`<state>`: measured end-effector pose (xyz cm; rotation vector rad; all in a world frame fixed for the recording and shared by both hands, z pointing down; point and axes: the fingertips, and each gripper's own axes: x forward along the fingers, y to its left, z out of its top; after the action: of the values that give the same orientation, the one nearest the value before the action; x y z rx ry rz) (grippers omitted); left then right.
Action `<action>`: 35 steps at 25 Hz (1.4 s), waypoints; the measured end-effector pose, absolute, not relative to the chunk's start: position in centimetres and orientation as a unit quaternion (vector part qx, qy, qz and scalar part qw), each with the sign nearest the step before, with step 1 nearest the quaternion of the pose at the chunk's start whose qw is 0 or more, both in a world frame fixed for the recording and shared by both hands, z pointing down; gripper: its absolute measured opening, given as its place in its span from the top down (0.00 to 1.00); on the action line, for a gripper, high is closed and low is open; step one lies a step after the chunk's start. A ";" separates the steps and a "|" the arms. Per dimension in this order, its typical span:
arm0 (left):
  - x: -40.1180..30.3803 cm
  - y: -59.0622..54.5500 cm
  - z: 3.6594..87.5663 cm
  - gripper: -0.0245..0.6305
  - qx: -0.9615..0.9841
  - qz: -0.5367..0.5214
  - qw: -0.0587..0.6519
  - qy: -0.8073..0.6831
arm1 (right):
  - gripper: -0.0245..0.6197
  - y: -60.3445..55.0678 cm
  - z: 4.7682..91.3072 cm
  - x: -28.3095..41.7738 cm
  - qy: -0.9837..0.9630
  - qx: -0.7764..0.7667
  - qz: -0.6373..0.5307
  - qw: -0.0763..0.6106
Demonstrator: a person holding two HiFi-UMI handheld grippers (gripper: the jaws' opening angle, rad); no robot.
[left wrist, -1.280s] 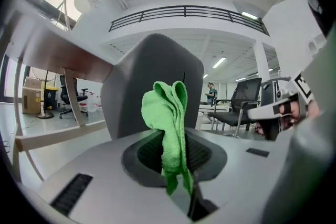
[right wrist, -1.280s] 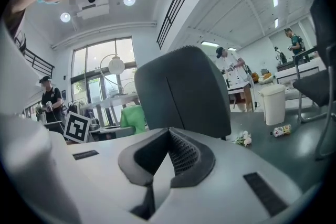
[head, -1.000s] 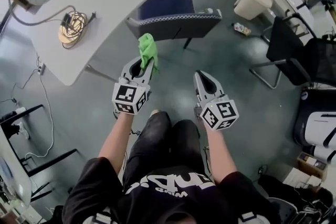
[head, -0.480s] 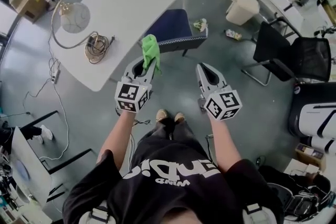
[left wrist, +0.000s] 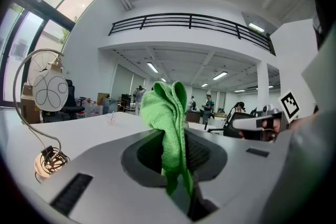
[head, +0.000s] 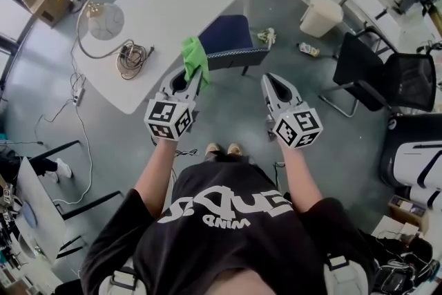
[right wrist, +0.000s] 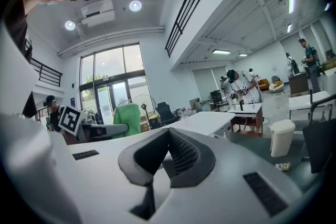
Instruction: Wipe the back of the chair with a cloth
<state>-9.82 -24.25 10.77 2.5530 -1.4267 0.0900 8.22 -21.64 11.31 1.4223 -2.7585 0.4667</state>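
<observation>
My left gripper's (head: 195,76) fingers pinch a crumpled green cloth (head: 195,59), upper centre, overlapping the navy upholstered chair's (head: 228,34) left edge. The right gripper's (head: 270,81) fingers are pressed together, empty. The white lettering on my black shirt (head: 228,217) is unreadable.

Counting one crumpled green cloth (head: 195,59), one navy padded chair (head: 225,34), one white round bin (head: 322,16), two tongs: left tongs (head: 194,75), right tongs (head: 270,80).
</observation>
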 end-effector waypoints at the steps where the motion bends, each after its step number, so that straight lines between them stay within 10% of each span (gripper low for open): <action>1: -9.9 -23.9 10.6 0.87 0.868 0.028 0.109 -0.485 | 0.97 -21.3 11.3 8.4 -0.879 0.453 0.148 0.001; 35: -10.3 -15.9 15.4 0.87 0.870 0.010 0.098 -0.483 | 0.97 -15.8 16.6 9.2 -0.871 0.476 0.125 0.003</action>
<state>-10.30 -15.89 15.35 2.5752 -1.4281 0.0296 9.21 -15.80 16.59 1.4925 -2.7307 0.3910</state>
